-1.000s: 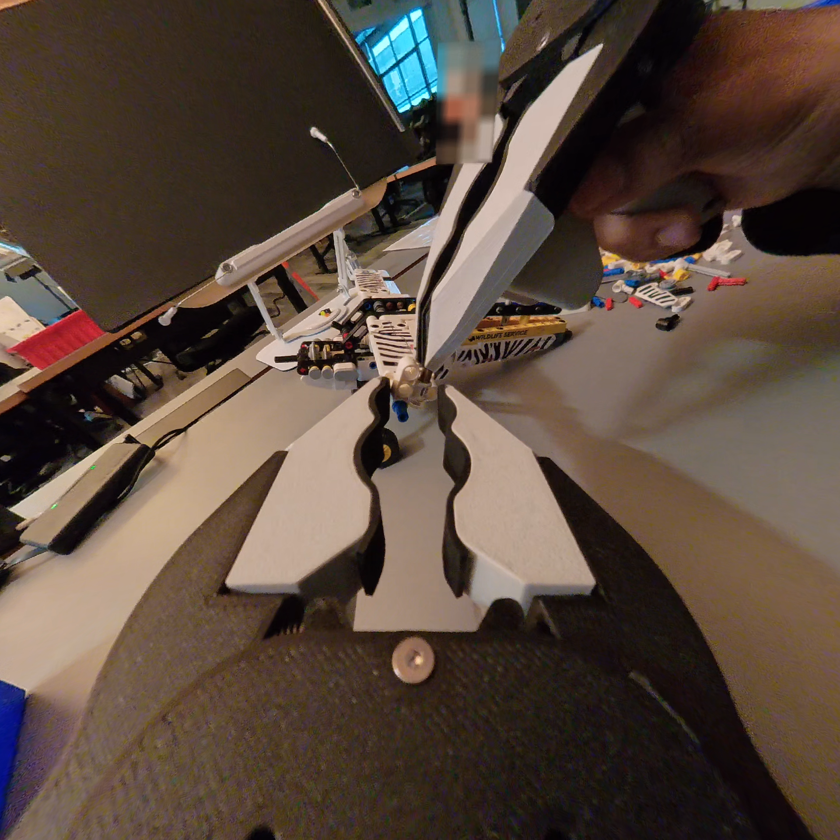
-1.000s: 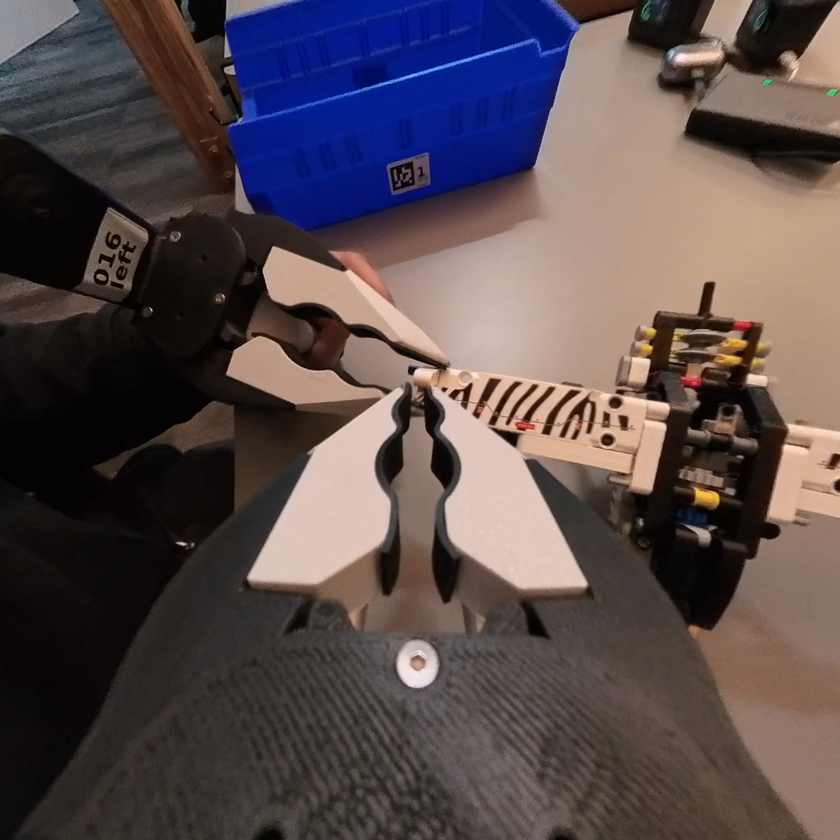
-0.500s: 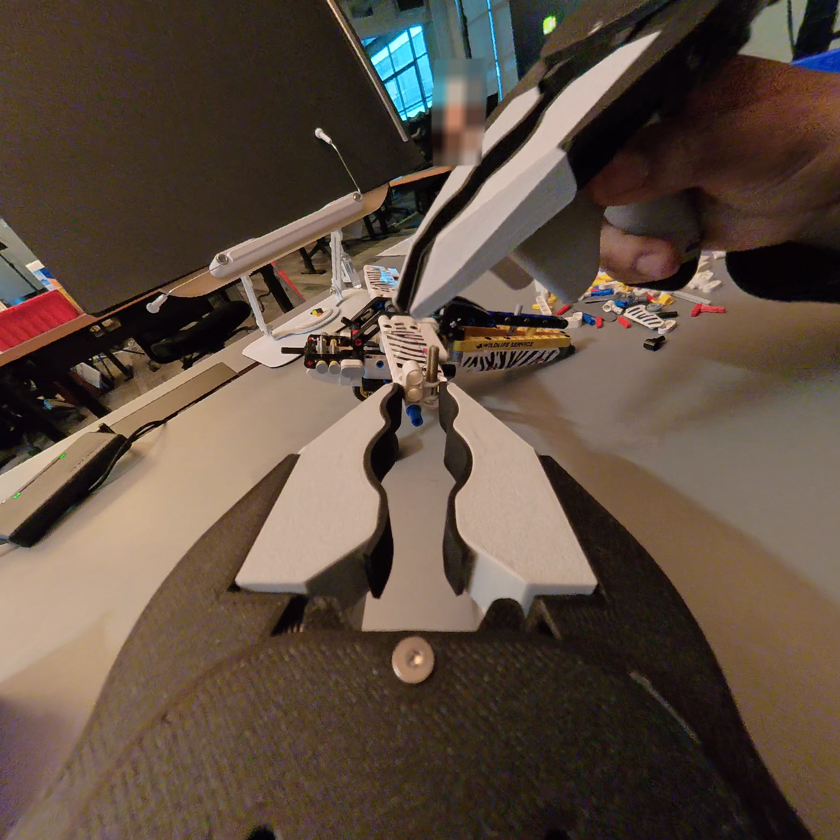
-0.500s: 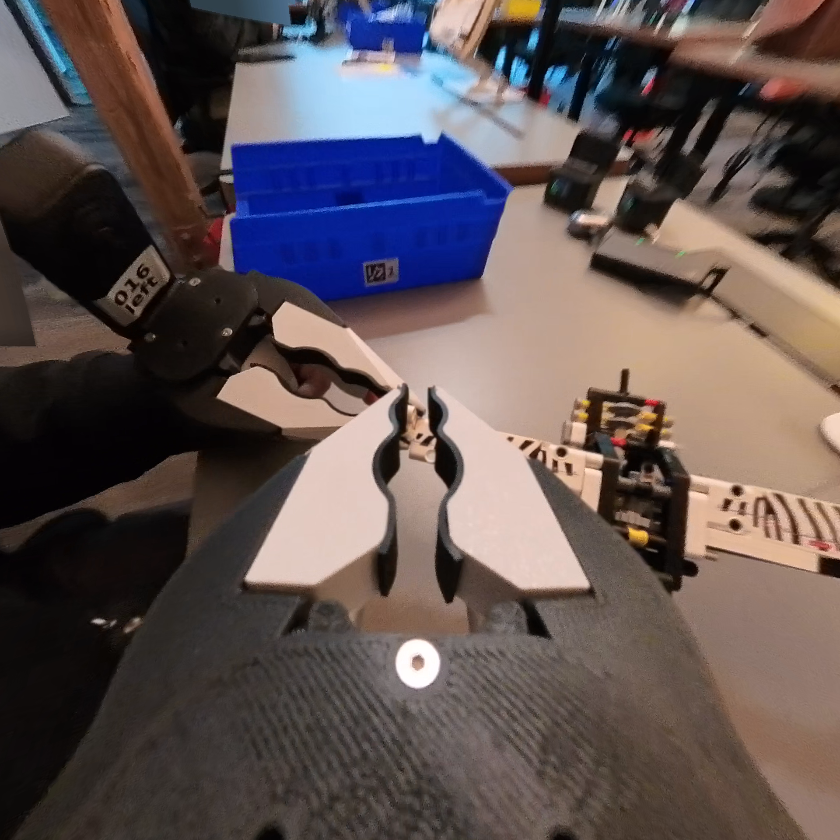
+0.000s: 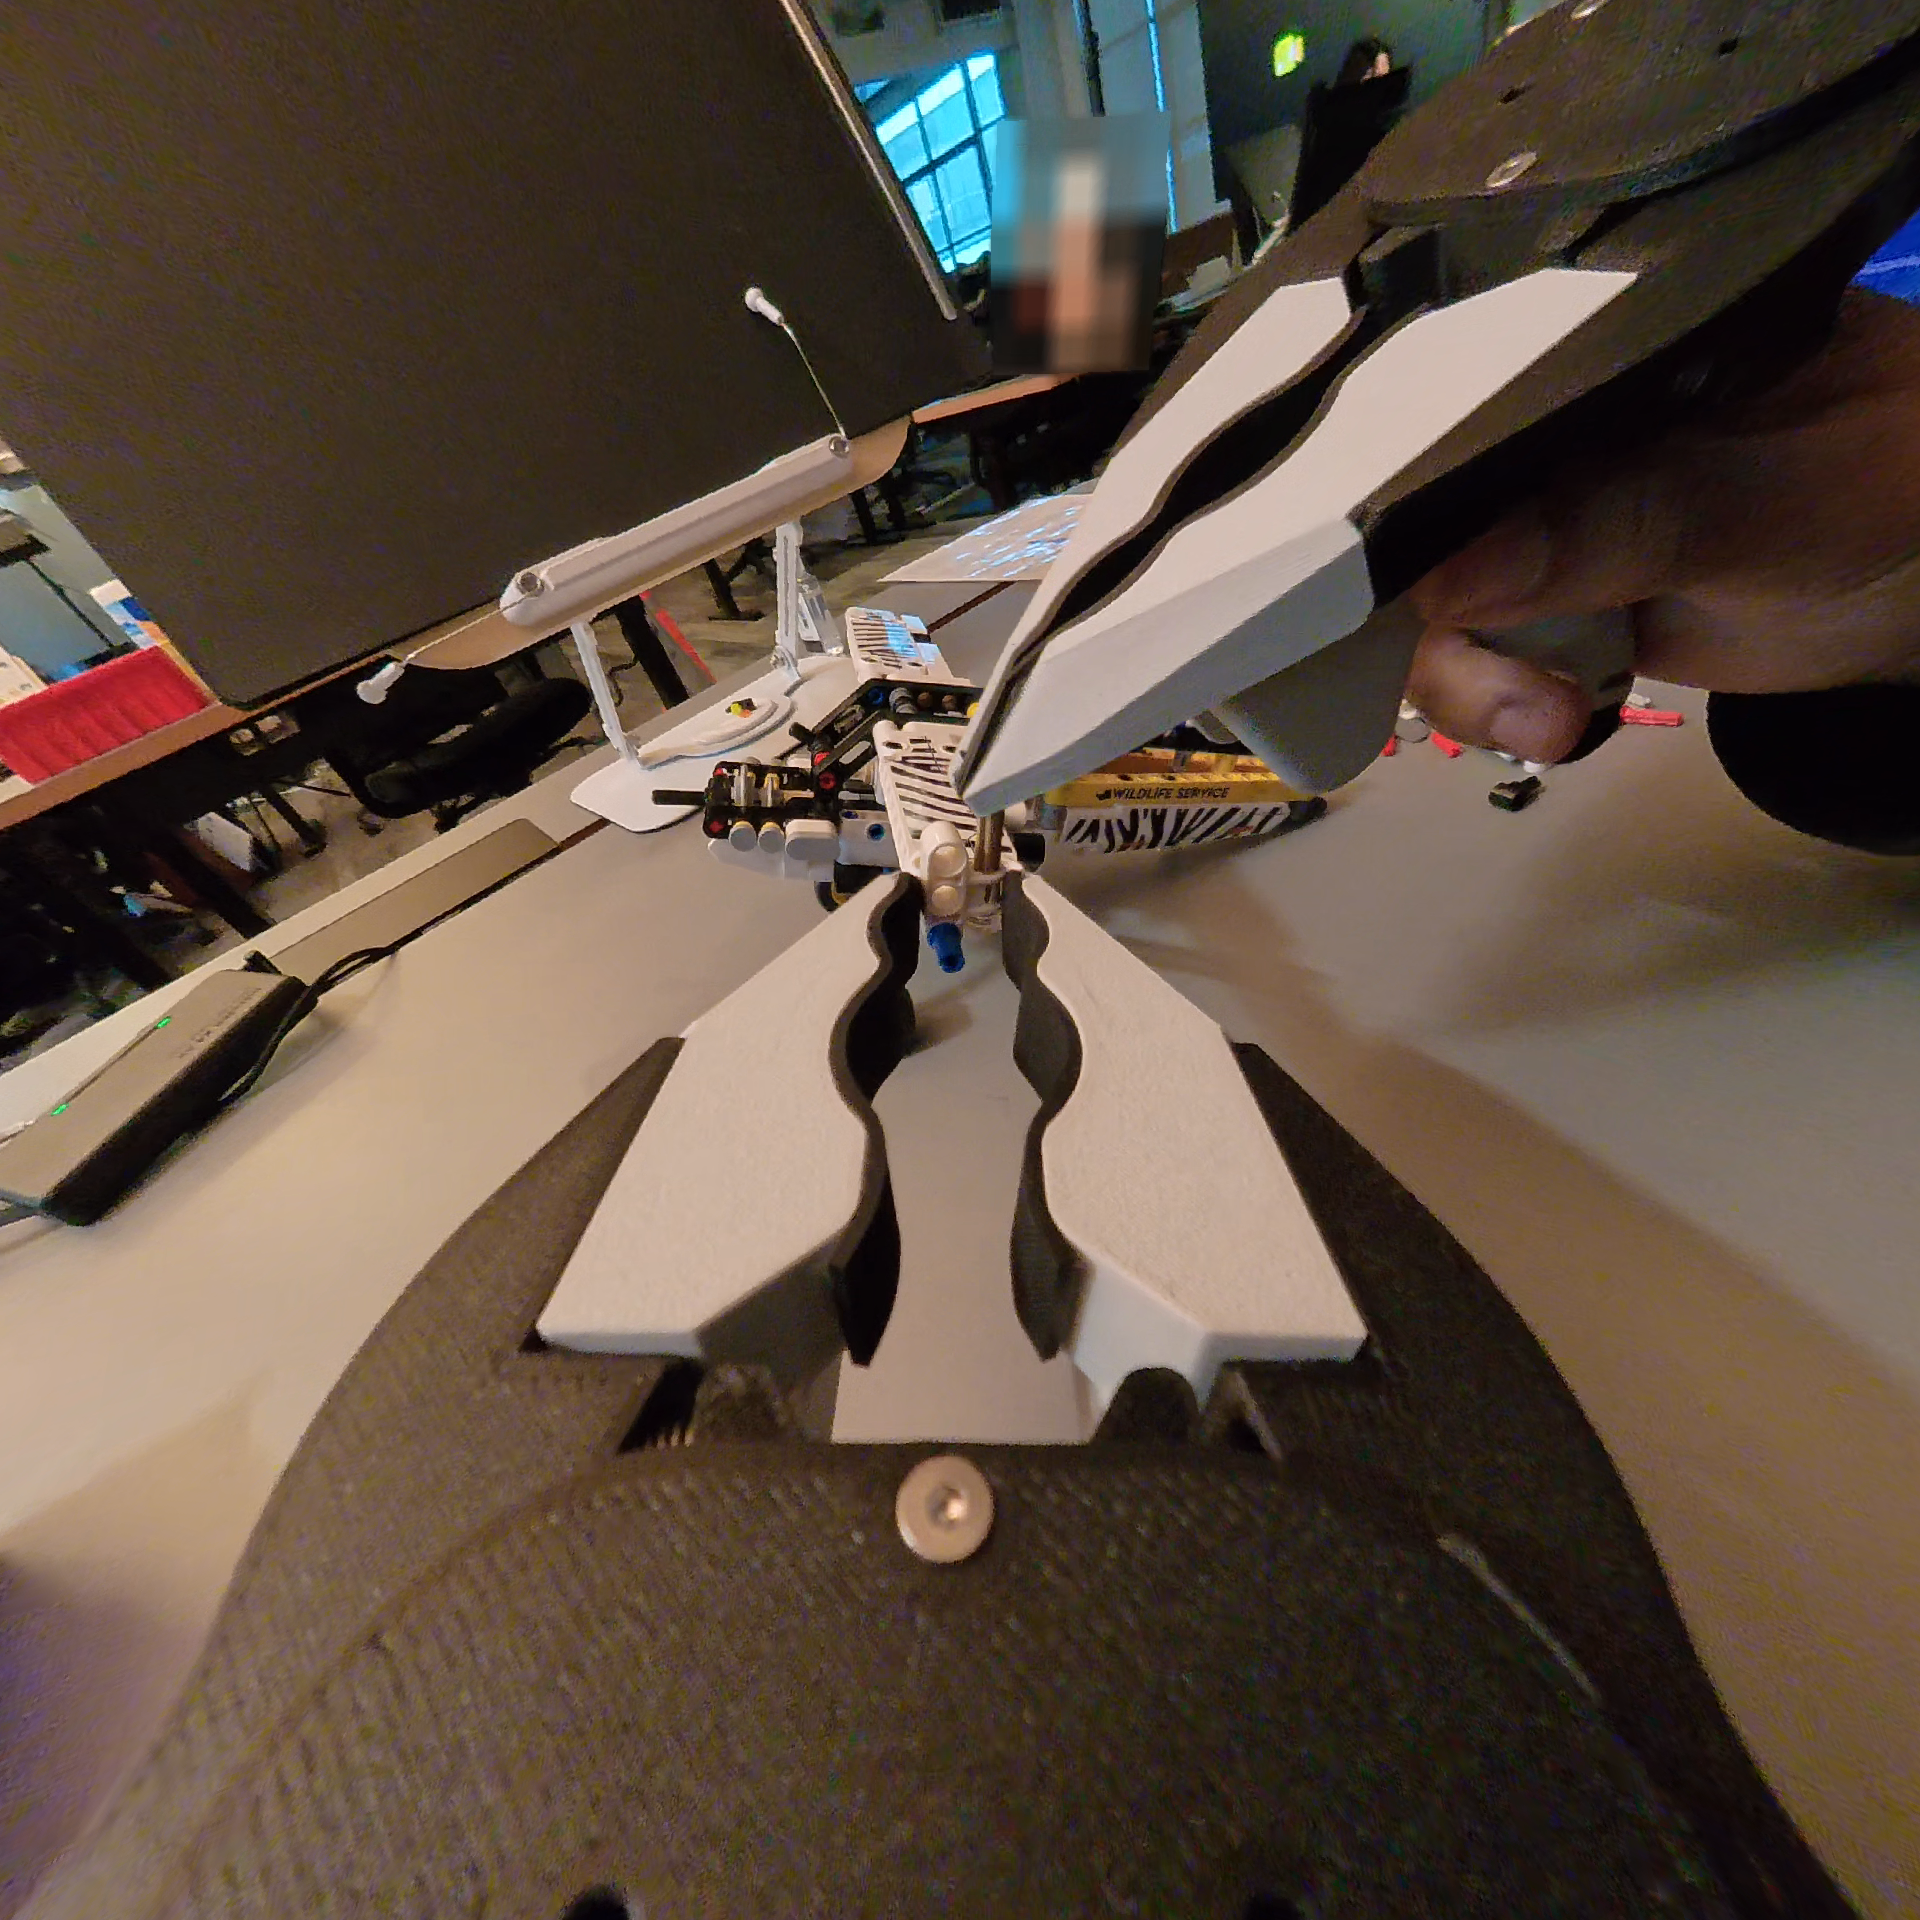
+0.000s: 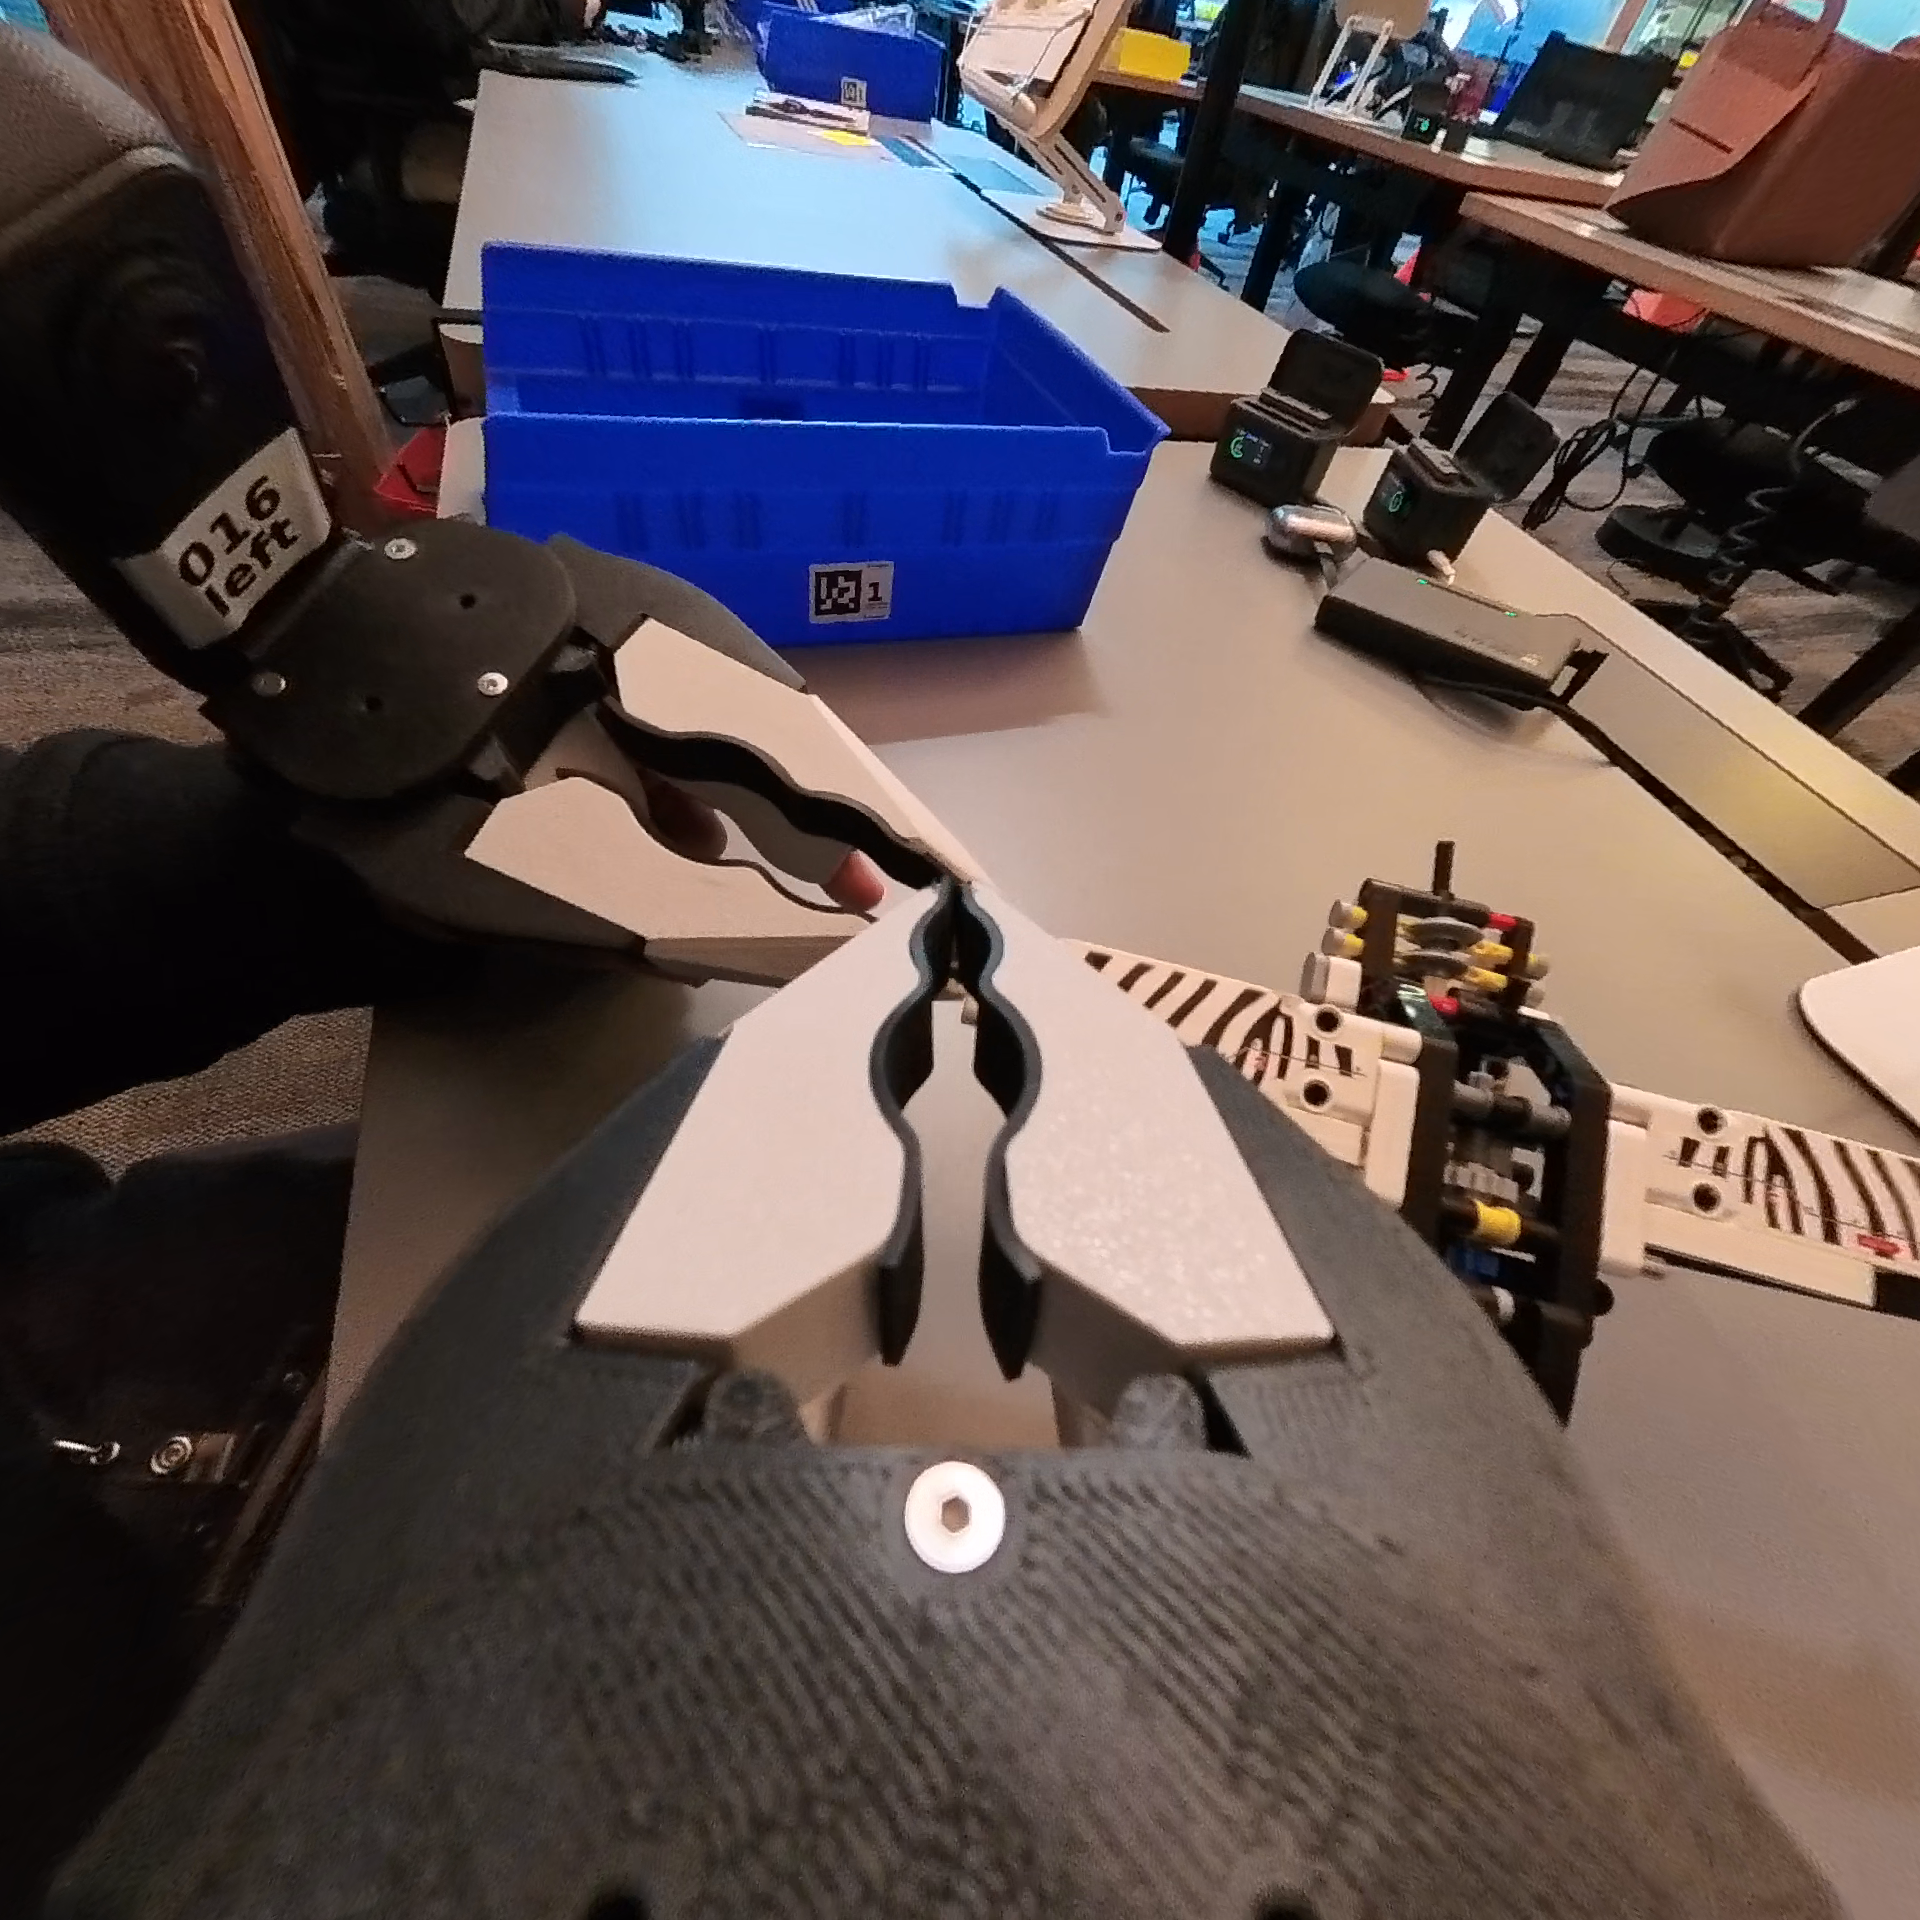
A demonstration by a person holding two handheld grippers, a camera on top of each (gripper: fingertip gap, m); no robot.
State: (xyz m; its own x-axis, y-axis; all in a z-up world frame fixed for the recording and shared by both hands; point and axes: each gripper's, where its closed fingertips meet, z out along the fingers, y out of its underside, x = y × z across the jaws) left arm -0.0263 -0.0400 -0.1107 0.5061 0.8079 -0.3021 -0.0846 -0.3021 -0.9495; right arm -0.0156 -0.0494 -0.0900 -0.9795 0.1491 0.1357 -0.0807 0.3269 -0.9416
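Counter (image 6: 1299, 790) carries everything; landmark = zebra-striped brick model (image 5: 914, 790).
Blue bin (image 6: 790, 488) well behind model, out of work zone.
Model sits flat on counter, so needs only end bracing.
Left claw (image 5: 961, 899) clamped on model's white end connector (image 5: 945, 868), steadying it.
Right claw (image 5: 971, 795) above that end, tips closed on thin tan axle (image 5: 992, 836) standing in connector.
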